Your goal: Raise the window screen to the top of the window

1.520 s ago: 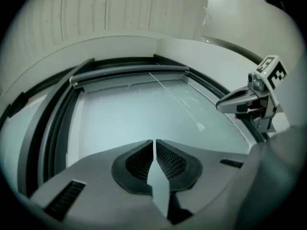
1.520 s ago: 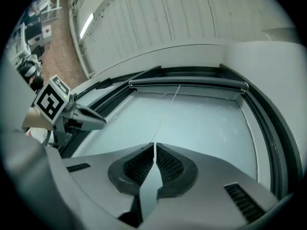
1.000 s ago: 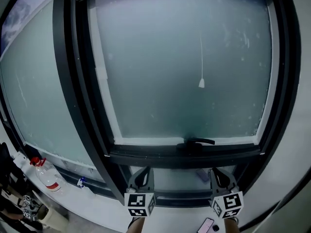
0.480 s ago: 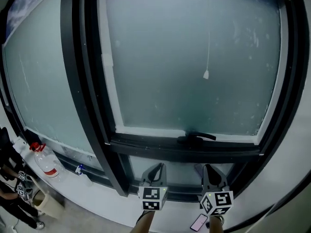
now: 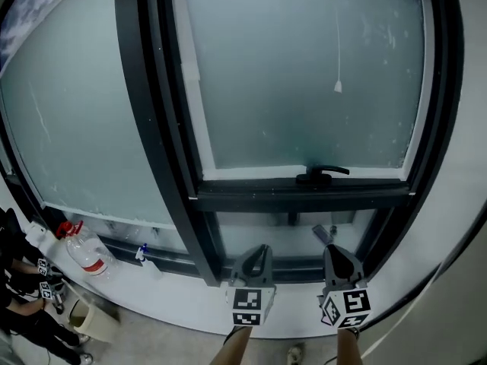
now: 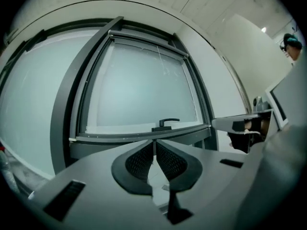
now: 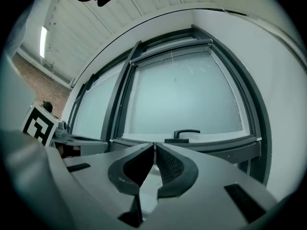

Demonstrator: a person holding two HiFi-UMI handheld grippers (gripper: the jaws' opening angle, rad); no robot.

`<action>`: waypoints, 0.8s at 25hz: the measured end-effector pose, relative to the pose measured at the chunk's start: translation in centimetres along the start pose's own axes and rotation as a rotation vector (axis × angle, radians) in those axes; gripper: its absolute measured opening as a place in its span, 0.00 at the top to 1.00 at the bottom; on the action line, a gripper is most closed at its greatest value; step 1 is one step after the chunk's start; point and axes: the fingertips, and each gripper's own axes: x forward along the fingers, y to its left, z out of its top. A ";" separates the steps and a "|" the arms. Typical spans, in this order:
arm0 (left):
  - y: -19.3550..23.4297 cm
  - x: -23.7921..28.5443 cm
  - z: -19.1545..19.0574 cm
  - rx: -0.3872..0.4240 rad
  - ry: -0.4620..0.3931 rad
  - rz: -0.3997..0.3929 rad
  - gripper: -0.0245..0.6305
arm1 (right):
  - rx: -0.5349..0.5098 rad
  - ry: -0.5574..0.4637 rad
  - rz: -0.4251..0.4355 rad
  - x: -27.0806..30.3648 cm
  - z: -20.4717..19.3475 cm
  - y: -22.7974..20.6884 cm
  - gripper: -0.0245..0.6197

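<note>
- The window screen [image 5: 304,74], a pale sheet, fills the right-hand dark frame. Its lower edge meets a dark bar [image 5: 251,198] that carries one black handle [image 5: 323,175].
- That bar sits at twelve o'clock from both tools, well clear of their tips.
- The left gripper [image 5: 257,253] has its jaws pressed together with nothing between them.
- The right gripper [image 5: 332,245], at three o'clock of the left one, is likewise closed on nothing.
- Compared with a second ago in the head view, the bar and handle stand higher in the picture. The gap between the bar and the tips has widened, and the two tools sit closer to each other.
- One pull cord [image 5: 338,87] hangs down the sheet, its small white end at twelve o'clock from the handle.
- In all there is one screen, one handle, one cord and two grippers.
- One wider frosted pane [image 5: 84,120] lies at nine o'clock of the screen.
- One clear bottle [image 5: 87,255] with a red cap stands on the sill at nine o'clock of the left tool.
</note>
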 end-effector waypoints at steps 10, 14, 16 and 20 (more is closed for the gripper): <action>-0.1 -10.9 0.9 -0.079 -0.015 0.043 0.93 | -0.005 0.026 -0.012 -9.3 0.6 4.7 0.93; -1.9 -14.5 1.2 -0.070 -0.009 0.054 0.93 | -0.011 0.007 0.006 -12.8 1.2 5.8 0.93; -3.4 -16.9 0.9 -0.076 0.000 0.062 0.93 | -0.021 -0.007 0.042 -15.1 1.4 7.1 0.93; -7.4 -22.0 0.4 -0.094 0.035 0.084 0.93 | -0.037 0.019 0.088 -20.9 1.5 9.0 0.93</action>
